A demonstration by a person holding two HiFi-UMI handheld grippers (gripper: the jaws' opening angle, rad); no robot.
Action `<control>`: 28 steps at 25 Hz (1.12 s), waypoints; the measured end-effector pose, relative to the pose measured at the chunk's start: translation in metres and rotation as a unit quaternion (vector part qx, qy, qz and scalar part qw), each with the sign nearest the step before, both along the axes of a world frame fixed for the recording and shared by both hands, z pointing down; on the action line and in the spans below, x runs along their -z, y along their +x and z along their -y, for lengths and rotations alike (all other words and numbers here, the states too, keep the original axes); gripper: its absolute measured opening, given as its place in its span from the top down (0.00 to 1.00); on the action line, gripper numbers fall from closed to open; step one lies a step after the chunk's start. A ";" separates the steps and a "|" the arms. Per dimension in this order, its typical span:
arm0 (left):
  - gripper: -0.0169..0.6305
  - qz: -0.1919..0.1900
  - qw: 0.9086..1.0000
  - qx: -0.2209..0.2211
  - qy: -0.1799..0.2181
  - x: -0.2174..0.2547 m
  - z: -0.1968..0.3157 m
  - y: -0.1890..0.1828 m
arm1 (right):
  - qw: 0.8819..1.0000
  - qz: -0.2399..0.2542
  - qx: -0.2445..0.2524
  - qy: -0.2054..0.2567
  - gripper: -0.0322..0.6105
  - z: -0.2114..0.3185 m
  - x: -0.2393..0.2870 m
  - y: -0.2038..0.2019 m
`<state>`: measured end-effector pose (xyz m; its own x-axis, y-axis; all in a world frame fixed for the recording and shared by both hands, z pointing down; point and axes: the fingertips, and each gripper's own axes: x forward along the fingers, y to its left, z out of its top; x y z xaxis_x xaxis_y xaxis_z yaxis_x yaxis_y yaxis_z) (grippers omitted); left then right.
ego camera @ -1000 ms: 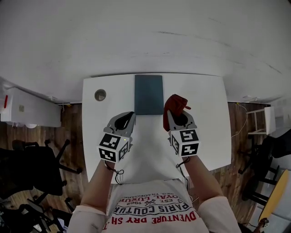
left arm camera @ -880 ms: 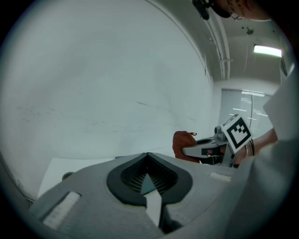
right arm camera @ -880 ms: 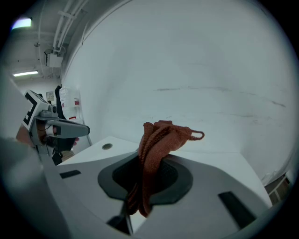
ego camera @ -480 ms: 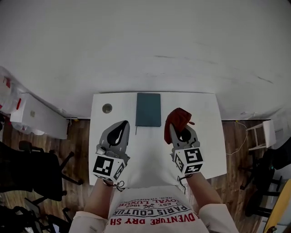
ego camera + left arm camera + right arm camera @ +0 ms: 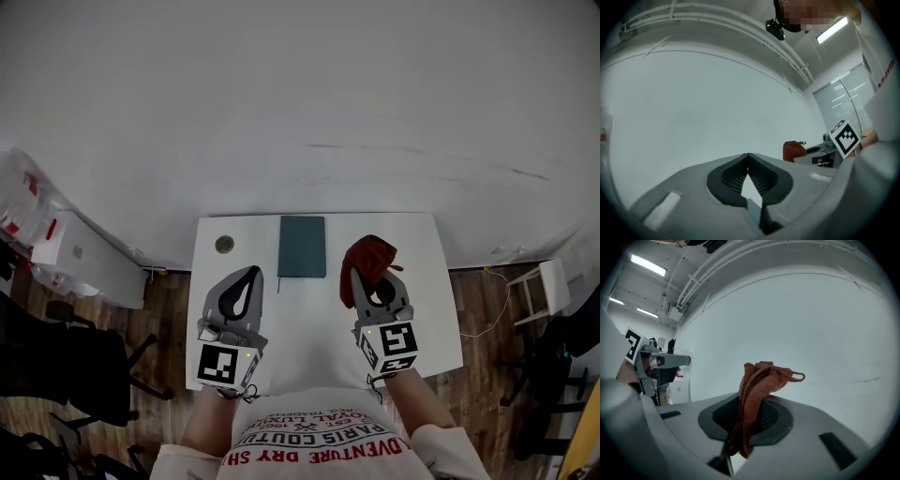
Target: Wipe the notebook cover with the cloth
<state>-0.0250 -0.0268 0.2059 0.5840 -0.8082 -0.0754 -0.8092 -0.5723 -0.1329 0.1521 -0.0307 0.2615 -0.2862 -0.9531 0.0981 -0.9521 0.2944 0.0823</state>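
Observation:
A dark teal notebook (image 5: 302, 247) lies flat at the far middle of the white table (image 5: 309, 319). My right gripper (image 5: 368, 265) is raised to the right of it and is shut on a red-brown cloth (image 5: 366, 260) that bunches up above the jaws. In the right gripper view the cloth (image 5: 757, 394) is pinched between the pads and stands up against the wall. My left gripper (image 5: 246, 274) is lifted to the left of the notebook, shut with nothing in it (image 5: 748, 155). Both gripper views point up at the white wall, so neither shows the notebook.
A small round grommet (image 5: 224, 245) sits in the table's far left corner. A black office chair (image 5: 84, 361) stands on the wood floor at the left, a white cabinet (image 5: 80, 253) beyond it. A white chair (image 5: 544, 281) stands at the right.
The head camera has pulled back and up, so the table looks smaller. Both grippers have lifted and tilted up toward the wall, the right one still holding the cloth.

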 end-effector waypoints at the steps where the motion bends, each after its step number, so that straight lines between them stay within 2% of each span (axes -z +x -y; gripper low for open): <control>1: 0.96 -0.004 1.000 0.004 -0.007 -0.003 0.001 0.000 | 1.000 0.002 0.001 0.004 0.84 -0.001 0.003 0.000; 5: 0.96 -0.015 0.999 0.009 -0.027 -0.009 0.003 -0.004 | 1.000 0.002 0.009 0.010 0.84 -0.003 0.009 -0.007; 10: 0.96 0.000 1.000 0.002 -0.026 -0.007 0.004 -0.004 | 1.000 -0.001 0.012 0.004 0.84 -0.004 0.005 -0.010; 19: 0.96 0.009 0.999 0.001 -0.046 -0.017 0.005 -0.005 | 1.000 0.000 0.010 -0.002 0.84 -0.001 0.005 -0.008; 25: 0.96 -0.009 0.999 0.001 -0.049 -0.017 0.007 -0.005 | 1.000 -0.002 0.017 -0.010 0.84 0.000 0.002 -0.010; 28: 0.96 -0.006 0.999 0.000 -0.050 -0.017 0.009 -0.005 | 1.000 -0.001 0.020 -0.013 0.84 0.001 0.001 -0.012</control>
